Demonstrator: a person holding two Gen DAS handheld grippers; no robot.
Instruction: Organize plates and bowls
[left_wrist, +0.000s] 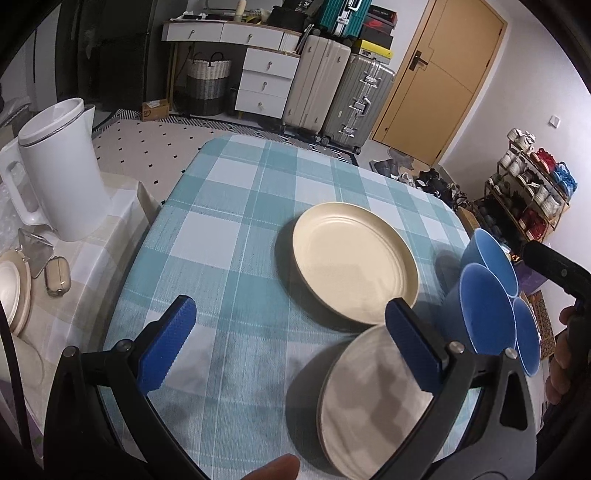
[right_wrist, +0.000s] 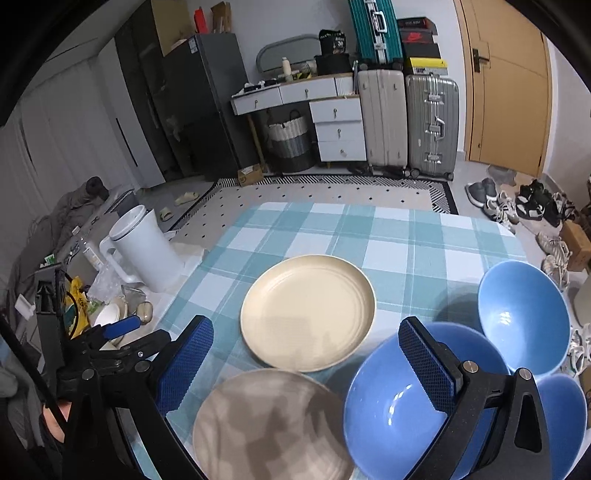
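Two cream plates lie on the checked tablecloth (left_wrist: 221, 229): a far plate (left_wrist: 354, 258) (right_wrist: 308, 312) and a near plate (left_wrist: 369, 406) (right_wrist: 269, 424). Three blue bowls stand at the right: far bowl (left_wrist: 493, 258) (right_wrist: 524, 314), middle bowl (left_wrist: 487, 306) (right_wrist: 399, 402), near bowl (left_wrist: 528, 336) (right_wrist: 565, 421). My left gripper (left_wrist: 291, 343) is open, empty, above the table, its right finger over the near plate. My right gripper (right_wrist: 306, 369) is open, empty, its right finger over the middle bowl. The left gripper also shows in the right wrist view (right_wrist: 122, 328).
A white kettle (left_wrist: 59, 170) (right_wrist: 144, 251) stands on a side table at the left with small plates (left_wrist: 13, 291) and clutter. Suitcases (left_wrist: 340, 92), a drawer desk (left_wrist: 266, 81), a shoe rack (left_wrist: 528, 184) and a door (left_wrist: 436, 74) are beyond the table.
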